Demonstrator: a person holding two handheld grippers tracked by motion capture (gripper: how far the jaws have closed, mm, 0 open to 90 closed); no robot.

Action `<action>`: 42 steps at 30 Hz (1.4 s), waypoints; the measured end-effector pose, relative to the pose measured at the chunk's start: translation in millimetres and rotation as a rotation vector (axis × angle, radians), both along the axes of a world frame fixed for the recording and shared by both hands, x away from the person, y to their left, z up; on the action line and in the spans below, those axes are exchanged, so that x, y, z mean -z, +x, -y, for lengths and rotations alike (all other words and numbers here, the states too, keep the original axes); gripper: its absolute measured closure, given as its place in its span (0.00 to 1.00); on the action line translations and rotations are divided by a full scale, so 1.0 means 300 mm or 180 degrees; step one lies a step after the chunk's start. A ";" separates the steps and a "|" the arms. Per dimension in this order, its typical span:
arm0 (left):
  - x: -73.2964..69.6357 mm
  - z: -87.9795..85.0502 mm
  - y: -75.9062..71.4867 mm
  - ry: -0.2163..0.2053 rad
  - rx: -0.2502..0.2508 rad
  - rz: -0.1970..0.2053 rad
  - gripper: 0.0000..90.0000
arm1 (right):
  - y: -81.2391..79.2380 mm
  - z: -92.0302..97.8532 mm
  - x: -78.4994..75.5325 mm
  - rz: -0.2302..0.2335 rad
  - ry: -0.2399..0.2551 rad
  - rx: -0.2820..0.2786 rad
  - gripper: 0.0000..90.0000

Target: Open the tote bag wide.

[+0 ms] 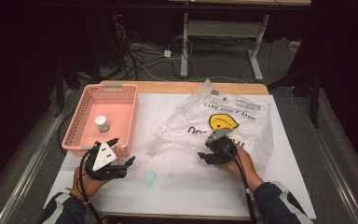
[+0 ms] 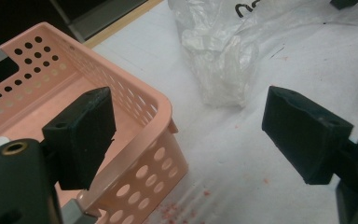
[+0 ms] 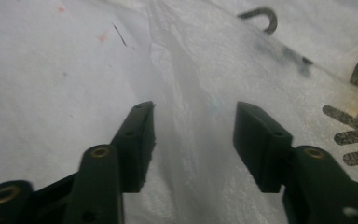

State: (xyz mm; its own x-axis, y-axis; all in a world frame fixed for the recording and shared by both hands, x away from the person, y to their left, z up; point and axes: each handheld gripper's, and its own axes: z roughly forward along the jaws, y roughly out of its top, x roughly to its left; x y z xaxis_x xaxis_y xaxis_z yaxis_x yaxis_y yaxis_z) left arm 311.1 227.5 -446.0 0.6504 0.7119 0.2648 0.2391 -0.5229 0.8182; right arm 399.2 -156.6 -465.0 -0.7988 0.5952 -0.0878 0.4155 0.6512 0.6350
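Work in hand looks like the approach to the plastic bag (image 1: 223, 121), which lies crumpled on the right half of the surface (image 1: 177, 186), its printed yellow face turned up. The right gripper (image 1: 204, 155) sits low at the bag's near edge; in the right gripper view its jaws stand partly apart with a fold of the clear film running up between them, and the pads do not appear to press on it yet. The next move seems to call for closing on that thin edge without sliding off it, since the film is limp and slippery and may bunch or slip free.

The left gripper (image 1: 121, 151) hovers at the near right corner of the pink basket (image 1: 121, 93), jaws wide and holding nothing. The basket stands on the left side of the surface, and inside it a small white-capped jar (image 1: 102, 123) stands upright, alone, near its middle.
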 end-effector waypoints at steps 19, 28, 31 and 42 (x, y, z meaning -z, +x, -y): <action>0.002 0.002 0.001 0.0012 0.0009 -0.0013 0.19 | 0.015 0.026 -0.023 0.0201 0.0149 0.0227 1.00; -0.007 -0.013 0.002 -0.0042 -0.0042 0.0017 0.19 | 0.025 0.061 -0.116 0.0604 0.0379 0.0462 1.00; -0.009 -0.017 0.003 -0.0045 -0.0060 0.0023 0.19 | 0.030 0.068 -0.137 0.0661 0.0444 0.0505 1.00; -0.038 -0.041 0.009 -0.0114 -0.0162 0.0159 0.18 | 0.053 0.073 -0.264 0.1021 0.0615 0.0633 1.00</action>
State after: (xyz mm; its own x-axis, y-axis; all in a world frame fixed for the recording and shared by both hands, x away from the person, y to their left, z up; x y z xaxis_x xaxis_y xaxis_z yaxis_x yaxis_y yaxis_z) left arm 313.7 239.9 -434.6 0.5999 0.7532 0.2700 0.2229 -0.4814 0.8477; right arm 415.2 -178.6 -385.7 -0.6172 0.7648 -0.1848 0.2825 0.4346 0.8552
